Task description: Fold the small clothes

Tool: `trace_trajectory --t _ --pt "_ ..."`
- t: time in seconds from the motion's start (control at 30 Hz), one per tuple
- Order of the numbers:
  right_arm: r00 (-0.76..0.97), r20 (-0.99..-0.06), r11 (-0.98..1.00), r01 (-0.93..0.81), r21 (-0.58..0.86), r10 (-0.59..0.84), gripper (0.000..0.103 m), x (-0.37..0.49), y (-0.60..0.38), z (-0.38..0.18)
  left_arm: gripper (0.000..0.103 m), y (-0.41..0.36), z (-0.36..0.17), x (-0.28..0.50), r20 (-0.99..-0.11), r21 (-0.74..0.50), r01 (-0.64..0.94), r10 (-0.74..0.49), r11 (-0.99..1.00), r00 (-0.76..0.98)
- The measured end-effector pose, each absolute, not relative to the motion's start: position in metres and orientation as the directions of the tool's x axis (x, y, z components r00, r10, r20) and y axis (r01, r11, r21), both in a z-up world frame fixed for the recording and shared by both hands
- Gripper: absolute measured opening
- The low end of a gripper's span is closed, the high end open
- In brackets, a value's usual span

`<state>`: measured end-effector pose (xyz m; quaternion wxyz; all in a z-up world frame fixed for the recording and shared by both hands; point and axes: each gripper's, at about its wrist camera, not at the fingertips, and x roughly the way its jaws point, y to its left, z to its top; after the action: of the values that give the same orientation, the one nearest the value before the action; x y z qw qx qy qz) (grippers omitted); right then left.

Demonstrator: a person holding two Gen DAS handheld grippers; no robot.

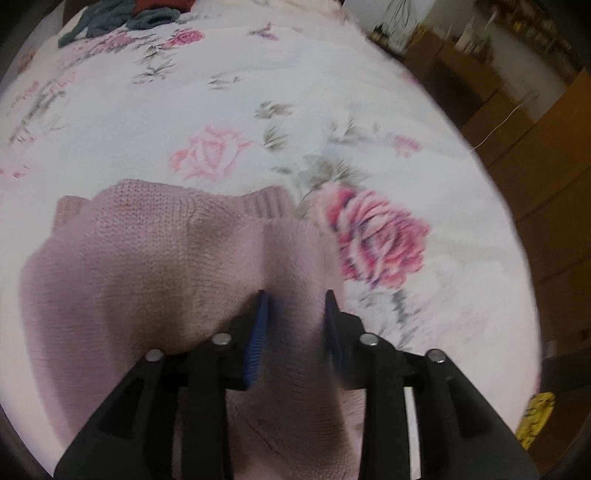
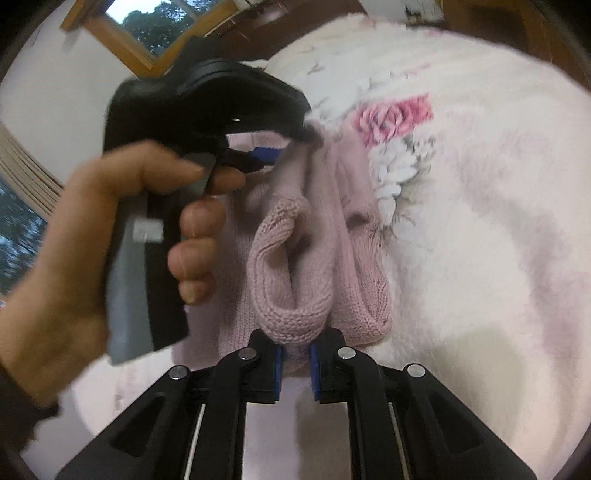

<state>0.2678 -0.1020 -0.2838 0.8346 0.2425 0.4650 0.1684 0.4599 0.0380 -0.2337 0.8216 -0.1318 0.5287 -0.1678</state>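
Pink knit filled both views: the small sweater (image 1: 155,266) was bunched and lifted over the floral bedspread (image 1: 280,92), not yet folded flat. My left tongs (image 1: 295,299) had cloth between their blue pads, though I could not tell whether they pinched it. My right tongs (image 2: 295,350) pinched a rolled ribbed edge. Far left on the bed, dark clothes (image 1: 122,16) waited. I judged most folding remained.
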Motion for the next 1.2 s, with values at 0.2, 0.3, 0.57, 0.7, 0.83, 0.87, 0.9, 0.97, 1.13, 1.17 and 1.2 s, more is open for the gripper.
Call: trace_trajectory --t 0.2,0.3,0.57,0.7,0.83,0.87,0.9,0.97,1.13,1.17,1.2 --pt "0.417 -0.6 0.671 -0.034 0.74 0.683 0.049 0.285 -0.124 -0.298 0.062 0.072 -0.199 0.449 -0.673 -0.555 0.202 -0.579 0.807 0.461" --pt "0.356 -0.55 0.598 -0.03 0.801 0.755 0.061 0.299 -0.128 -0.301 0.068 0.1 -0.169 0.443 -0.635 -0.562 0.239 -0.598 0.792 0.489" --pt "0.216 -0.487 0.489 0.046 0.871 0.846 0.055 0.339 -0.119 -0.32 0.068 0.181 -0.156 0.392 -0.61 -0.647 0.242 -0.681 0.723 0.406" --pt "0.209 -0.614 0.632 -0.021 0.775 0.761 0.014 0.351 -0.115 -0.302 0.062 0.197 -0.182 0.358 -0.583 -0.714 0.231 -0.744 0.661 0.326" --pt "0.308 -0.639 0.678 -0.026 0.735 0.705 0.012 0.343 -0.139 -0.282 0.056 0.188 -0.232 0.333 -0.566 -0.77 0.195 -0.792 0.607 0.23" --pt "0.295 -0.672 0.703 0.005 0.712 0.679 0.012 0.343 -0.143 -0.291 0.056 0.184 -0.247 0.33 -0.575 -0.775 0.175 -0.792 0.608 0.204" --pt "0.275 -0.69 0.714 0.014 0.7 0.67 0.012 0.343 -0.142 -0.299 0.056 0.179 -0.264 0.329 -0.584 -0.78 0.145 -0.792 0.608 0.178" --pt "0.245 -0.701 0.722 0.004 0.691 0.67 0.014 0.344 -0.135 -0.308 0.054 0.175 -0.284 0.328 -0.598 -0.779 0.112 -0.785 0.617 0.161" --pt "0.254 -0.665 0.697 -0.054 0.715 0.702 0.03 0.351 -0.133 -0.282 0.05 0.186 -0.264 0.342 -0.541 -0.814 0.129 -0.819 0.567 0.188" --pt "0.26 -0.66 0.695 -0.066 0.716 0.704 0.04 0.356 -0.134 -0.273 0.051 0.189 -0.255 0.346 -0.527 -0.818 0.148 -0.826 0.557 0.2" --pt "0.27 -0.661 0.7 -0.074 0.71 0.7 0.042 0.36 -0.136 -0.265 0.051 0.192 -0.244 0.354 -0.508 -0.823 0.165 -0.834 0.544 0.216"
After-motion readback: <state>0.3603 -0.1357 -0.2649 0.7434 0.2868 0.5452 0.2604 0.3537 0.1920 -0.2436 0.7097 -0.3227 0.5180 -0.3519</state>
